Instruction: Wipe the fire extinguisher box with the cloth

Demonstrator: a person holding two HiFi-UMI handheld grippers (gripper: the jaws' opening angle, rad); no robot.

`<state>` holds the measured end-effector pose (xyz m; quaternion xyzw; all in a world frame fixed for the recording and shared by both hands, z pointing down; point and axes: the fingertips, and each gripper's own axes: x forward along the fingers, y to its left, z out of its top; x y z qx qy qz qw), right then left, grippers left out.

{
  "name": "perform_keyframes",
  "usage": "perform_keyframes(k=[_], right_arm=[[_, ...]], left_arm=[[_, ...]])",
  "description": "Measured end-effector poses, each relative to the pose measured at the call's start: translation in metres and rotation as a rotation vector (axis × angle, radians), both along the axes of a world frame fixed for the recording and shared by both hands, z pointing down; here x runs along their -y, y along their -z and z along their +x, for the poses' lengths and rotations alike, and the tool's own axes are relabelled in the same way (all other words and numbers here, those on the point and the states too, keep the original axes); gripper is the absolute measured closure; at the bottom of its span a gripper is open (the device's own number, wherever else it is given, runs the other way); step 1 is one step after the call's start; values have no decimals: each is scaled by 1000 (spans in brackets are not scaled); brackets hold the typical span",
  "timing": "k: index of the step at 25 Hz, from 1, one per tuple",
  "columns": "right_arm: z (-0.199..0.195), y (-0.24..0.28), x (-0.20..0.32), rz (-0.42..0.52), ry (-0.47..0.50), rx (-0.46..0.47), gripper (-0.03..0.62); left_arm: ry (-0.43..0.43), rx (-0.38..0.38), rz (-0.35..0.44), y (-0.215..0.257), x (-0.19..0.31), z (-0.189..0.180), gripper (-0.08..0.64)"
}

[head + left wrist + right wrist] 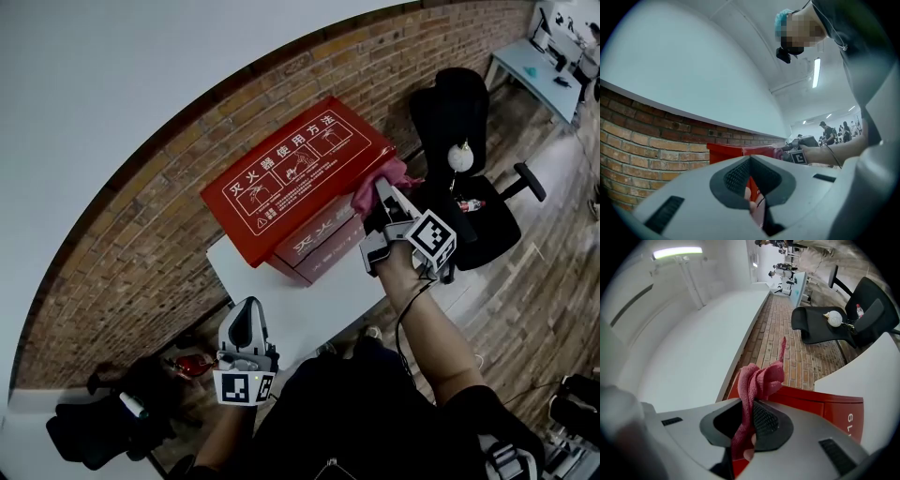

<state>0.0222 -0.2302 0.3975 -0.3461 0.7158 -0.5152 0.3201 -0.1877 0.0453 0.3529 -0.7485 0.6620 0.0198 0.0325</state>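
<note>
The red fire extinguisher box (291,173) with white printing lies on a white table (309,314) against a brick wall. My right gripper (383,192) is shut on a pink cloth (395,171) and holds it against the box's right end. In the right gripper view the cloth (758,379) bunches out past the jaws over the box's red top (820,404). My left gripper (247,323) hangs low by the table's near left corner, shut and holding nothing. The left gripper view looks past its jaws (750,180) at the box (725,152) and the right gripper (800,151).
A black office chair (473,202) with a white object and a bottle on its seat stands right of the table. Another dark chair (103,431) sits at lower left. The brick wall (122,253) runs behind the box. A pale desk (536,67) is far right.
</note>
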Motion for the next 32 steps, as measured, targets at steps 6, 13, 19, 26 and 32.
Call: perform_keyframes(k=[6, 13, 19, 26, 32], right_arm=[[2, -11, 1, -21, -13, -28, 525], [3, -37, 4, -58, -11, -64, 525], [1, -60, 3, -81, -1, -118, 525], [1, -82, 7, -102, 2, -163, 525], [2, -92, 10, -108, 6, -194, 525]], left_arm=[[-17, 10, -6, 0, 5, 6, 522], [-21, 15, -8, 1, 11, 6, 522], [-8, 11, -16, -3, 10, 1, 522], [-7, 4, -38, -11, 10, 1, 522], [-6, 2, -44, -14, 13, 1, 522]])
